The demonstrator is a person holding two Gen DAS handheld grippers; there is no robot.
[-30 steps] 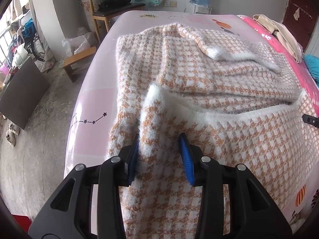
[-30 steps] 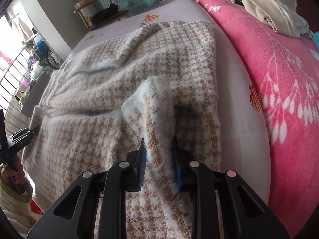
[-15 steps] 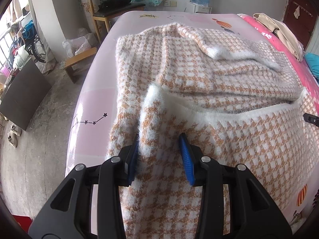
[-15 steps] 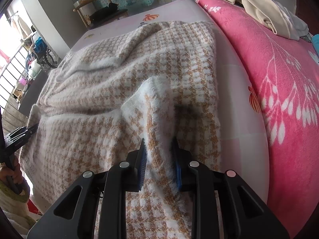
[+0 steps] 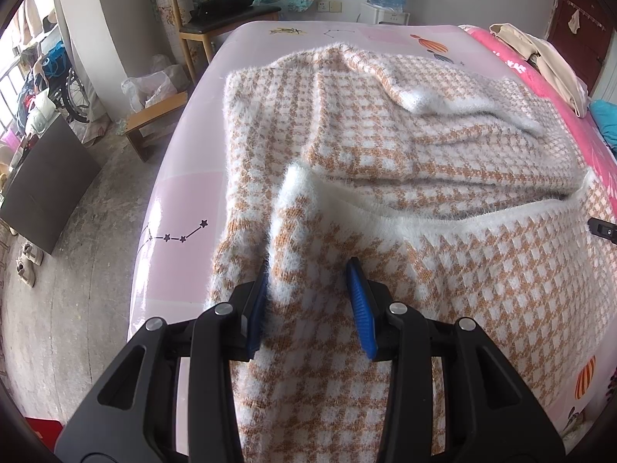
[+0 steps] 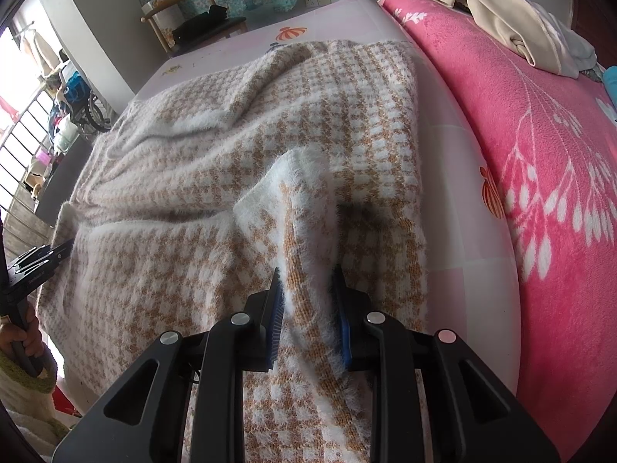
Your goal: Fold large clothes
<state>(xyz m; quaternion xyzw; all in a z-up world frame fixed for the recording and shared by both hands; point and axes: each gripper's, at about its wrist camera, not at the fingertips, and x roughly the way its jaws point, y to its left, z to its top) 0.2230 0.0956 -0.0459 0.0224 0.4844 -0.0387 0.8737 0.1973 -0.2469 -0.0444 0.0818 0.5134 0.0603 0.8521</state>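
The fuzzy orange-and-white houndstooth knit garment [image 5: 385,146] lies spread over the pink bed sheet [image 5: 185,208]. The left gripper [image 5: 308,301] and right gripper [image 6: 308,308] are each partly closed, clamping a bunched near corner of its white hem, probably so both corners can be carried toward the far edge together. 2 things crowd the fold: a bright pink fleece blanket [image 6: 540,154] on the right and a beige garment [image 6: 501,19] far right. A wooden chair [image 5: 216,19] stands beyond the bed.
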